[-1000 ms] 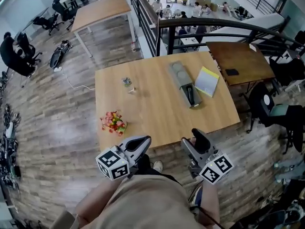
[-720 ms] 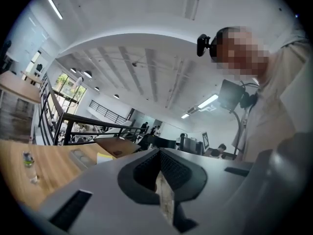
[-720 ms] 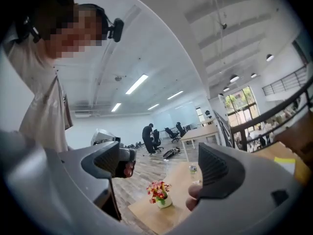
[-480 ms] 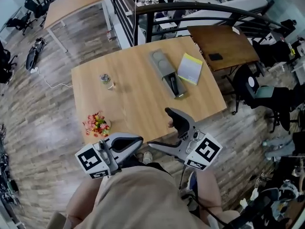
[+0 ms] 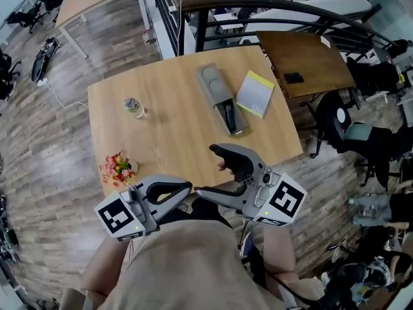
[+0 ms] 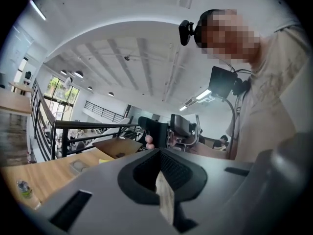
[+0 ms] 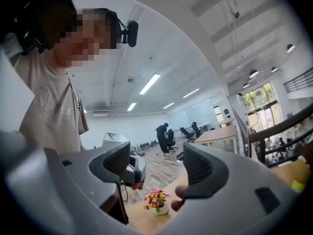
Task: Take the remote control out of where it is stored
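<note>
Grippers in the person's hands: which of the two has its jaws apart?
The right gripper: its jaws stand apart with nothing between them, though they have just been closing somewhat. The left gripper has its jaws pressed together.

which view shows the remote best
Head view: the remote lies in plain sight, dark, in the grey tray. The left gripper view shows only the tray, tiny and far off; the right gripper view misses both.

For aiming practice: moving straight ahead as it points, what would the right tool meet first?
Probably the left tool, though depth is unclear. On the right tool, the empty jaws have just been closing.
</note>
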Demonstrator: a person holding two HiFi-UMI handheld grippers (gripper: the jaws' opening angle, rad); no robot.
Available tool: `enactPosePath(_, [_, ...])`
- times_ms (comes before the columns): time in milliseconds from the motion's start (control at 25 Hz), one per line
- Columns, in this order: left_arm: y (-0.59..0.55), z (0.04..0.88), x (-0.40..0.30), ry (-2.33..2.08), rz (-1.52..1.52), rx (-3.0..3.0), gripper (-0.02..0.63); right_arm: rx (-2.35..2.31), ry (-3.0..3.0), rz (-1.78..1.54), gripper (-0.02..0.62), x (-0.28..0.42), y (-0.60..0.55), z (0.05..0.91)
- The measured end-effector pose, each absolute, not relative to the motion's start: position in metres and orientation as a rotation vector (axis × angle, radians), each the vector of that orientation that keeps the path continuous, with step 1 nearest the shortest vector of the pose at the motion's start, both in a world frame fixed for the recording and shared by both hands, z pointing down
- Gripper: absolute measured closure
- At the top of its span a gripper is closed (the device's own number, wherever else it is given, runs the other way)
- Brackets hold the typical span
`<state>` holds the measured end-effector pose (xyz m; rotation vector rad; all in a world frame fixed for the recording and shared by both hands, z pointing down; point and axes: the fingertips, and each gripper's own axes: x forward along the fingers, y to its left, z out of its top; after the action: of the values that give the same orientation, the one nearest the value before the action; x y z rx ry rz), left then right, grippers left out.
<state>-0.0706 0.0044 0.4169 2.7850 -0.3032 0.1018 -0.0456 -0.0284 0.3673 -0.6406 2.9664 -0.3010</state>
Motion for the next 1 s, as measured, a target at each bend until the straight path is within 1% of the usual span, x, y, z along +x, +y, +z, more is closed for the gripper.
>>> enactPosePath(240, [-0.016,0.405,-0.020,-0.411,0.088,2.814,0.606,-0.366,3.092,-0.325,0.247,-0.004,-0.059,0.380])
enactPosePath(360, [-0.024,0.408,-0.007,-0.501,0.086,2.798,0.606,-0.290,3.068,-0.321,0.257,0.006,-0.058,0.369])
enactPosePath(480, [-0.036,0.413,0.002,-0.528,0.116,2.788,0.606,-0.277,3.040,-0.338,0.272,0.015,-0.068,0.364])
enactPosePath(720, [-0.051,0.413,0.022,-0.509,0.135,2.815,0.606,-0.298,3.030,-0.350,0.279,0.036,-0.081,0.363])
enactPosePath(800, [-0.047,0.414,0.030,-0.473,0.131,2.821,0.606,-0.300,3.032,-0.345,0.291,0.038,-0.083,0.362])
enactPosePath(1000, [-0.042,0.419,0.027,-0.450,0.122,2.819,0.606,-0.298,3.025,-0.362,0.291,0.035,-0.086,0.364])
